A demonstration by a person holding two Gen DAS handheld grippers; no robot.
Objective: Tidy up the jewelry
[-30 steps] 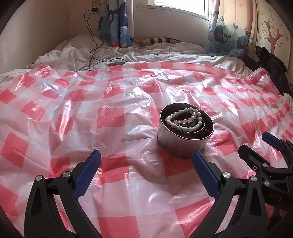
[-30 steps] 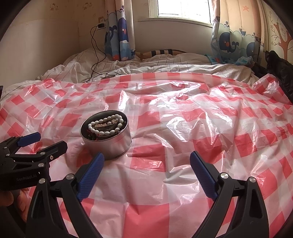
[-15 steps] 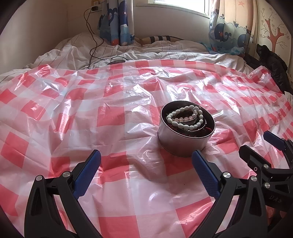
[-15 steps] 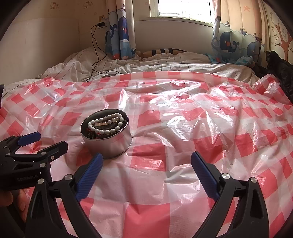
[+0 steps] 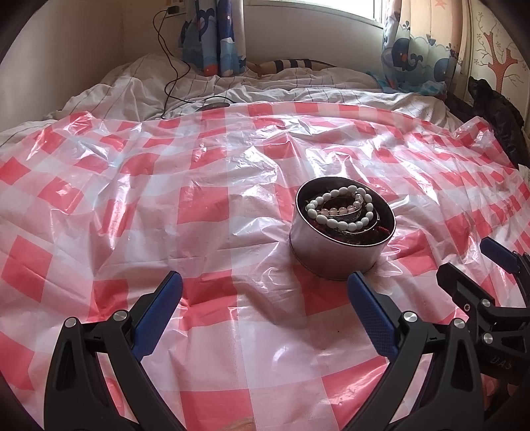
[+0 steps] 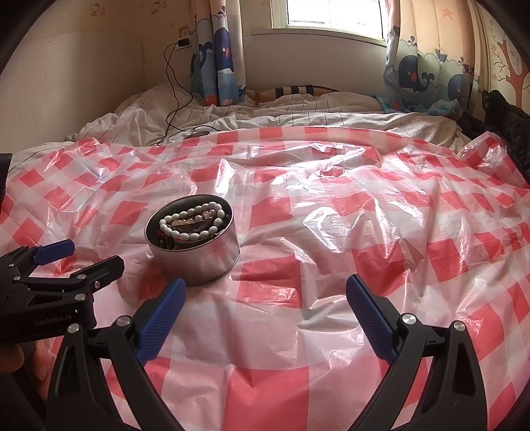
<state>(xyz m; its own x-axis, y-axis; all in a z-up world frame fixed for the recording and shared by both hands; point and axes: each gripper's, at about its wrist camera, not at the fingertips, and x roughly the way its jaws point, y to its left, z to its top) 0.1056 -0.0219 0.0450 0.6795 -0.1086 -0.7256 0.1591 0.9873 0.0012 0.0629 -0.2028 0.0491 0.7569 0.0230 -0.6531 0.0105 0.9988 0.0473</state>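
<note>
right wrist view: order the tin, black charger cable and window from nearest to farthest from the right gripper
1. Round metal tin of bracelets, just ahead and left of the right gripper.
2. Black charger cable, on the bedding beyond the checked sheet.
3. Window, far wall, top.

Lying half-buried under the white bead bracelet (image 5: pixel 341 212) at twelve o'clock in the round tin (image 5: pixel 334 258): dark and red jewelry (image 5: pixel 367 233), too tangled to identify. Being cropped at four o'clock: right gripper (image 5: pixel 470 265).
</note>
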